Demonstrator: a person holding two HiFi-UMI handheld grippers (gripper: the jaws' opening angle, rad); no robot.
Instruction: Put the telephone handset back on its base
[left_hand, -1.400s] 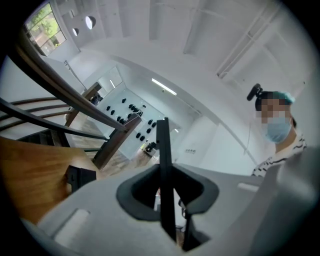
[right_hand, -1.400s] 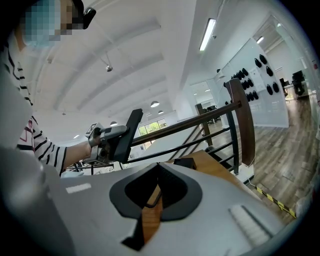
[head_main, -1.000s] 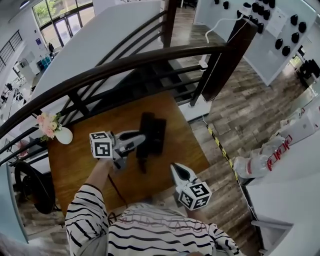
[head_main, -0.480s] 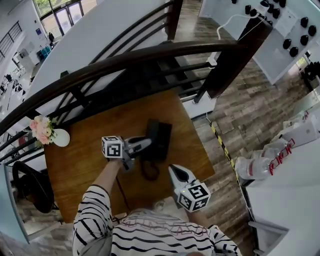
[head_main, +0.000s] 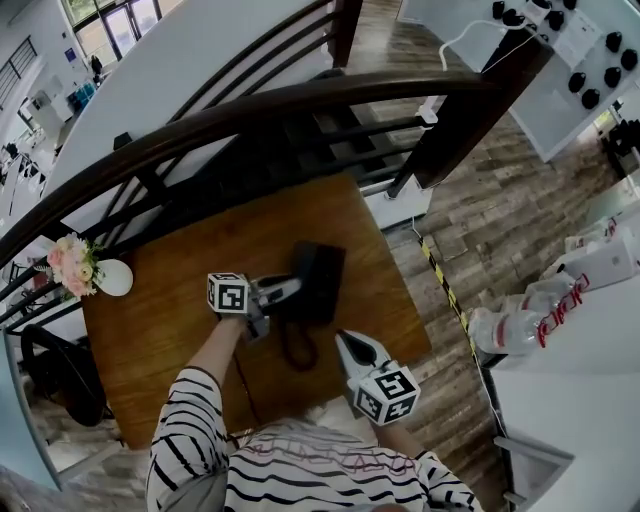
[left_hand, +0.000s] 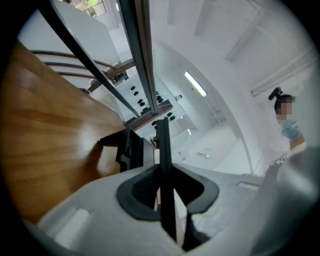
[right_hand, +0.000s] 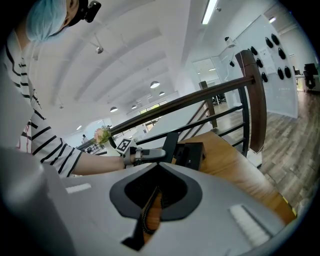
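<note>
Left arm (head_main: 213, 348): stretched forward over the wooden tabletop (head_main: 150, 330), bare below a striped sleeve.
Left gripper (head_main: 292, 287): held level, low over the tabletop, aimed at the near-left side of the base (head_main: 325, 282).
Left fingers (left_hand: 90, 212): pinching the handset (left_hand: 164, 160) across its thin sides.
Handset: black, turned up on its edge and slightly tilted, just beside the base on the left gripper's side, not yet in the cradle; touching the base or not, cannot tell.
Cord (head_main: 298, 346): looped on the tabletop just in front of the base.
Right arm: drawn in close to the body.
Right gripper (head_main: 345, 339): tipped somewhat downward near the tabletop's front edge, pointed toward the base, apart from base and cord.
Right fingers (right_hand: 225, 200): pressed together at the tips, holding nothing.
Vase (head_main: 113, 278): white, at the tabletop's far left edge, filled with pink and cream flowers (head_main: 72, 264).
Railing (head_main: 250, 110): dark, curved, just behind the tabletop.
</note>
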